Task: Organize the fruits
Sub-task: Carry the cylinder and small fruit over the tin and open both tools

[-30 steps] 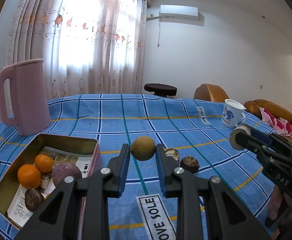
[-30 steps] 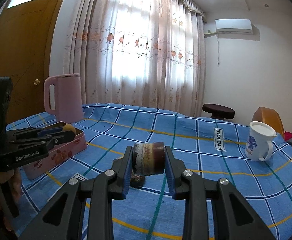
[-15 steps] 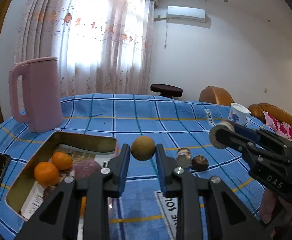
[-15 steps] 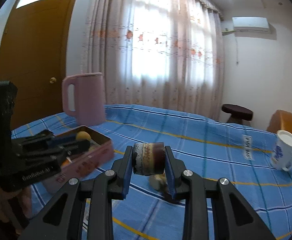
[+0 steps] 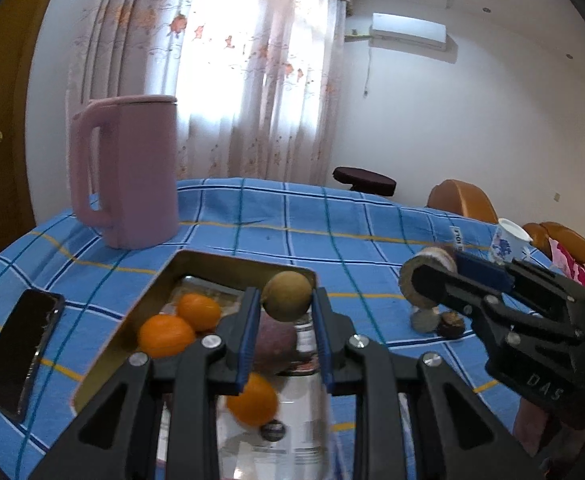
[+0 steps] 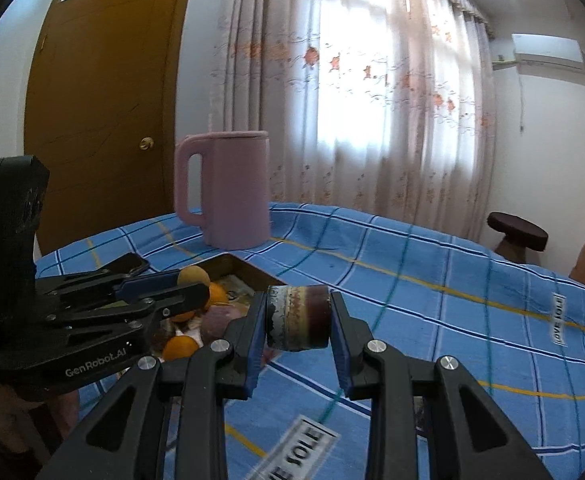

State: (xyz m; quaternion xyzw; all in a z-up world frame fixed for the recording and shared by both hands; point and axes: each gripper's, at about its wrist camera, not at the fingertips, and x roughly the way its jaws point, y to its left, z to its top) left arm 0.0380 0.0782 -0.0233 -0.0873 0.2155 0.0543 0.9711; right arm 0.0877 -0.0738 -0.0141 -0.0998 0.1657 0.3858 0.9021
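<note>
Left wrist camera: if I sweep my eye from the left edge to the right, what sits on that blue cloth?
Black phone → pink jug → metal tin holding oranges → dark fruits on the cloth → white mug.

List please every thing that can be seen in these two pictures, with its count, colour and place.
tin box: 1, gold, on the tablecloth in front of the kettle
oranges: 3, orange, inside the tin box
purple fruit: 1, purple, inside the tin box, partly hidden
kettle: 1, pink, behind the tin box
phone: 1, black, left of the tin box
small dark fruits: 2, brown and pale, on the cloth right of the box
mug: 1, white with blue print, far right
tablecloth: 1, blue checked
stool: 1, dark, behind the table
left gripper: shut on round brown fruit, over the tin box
right gripper: shut on brown cylinder
</note>
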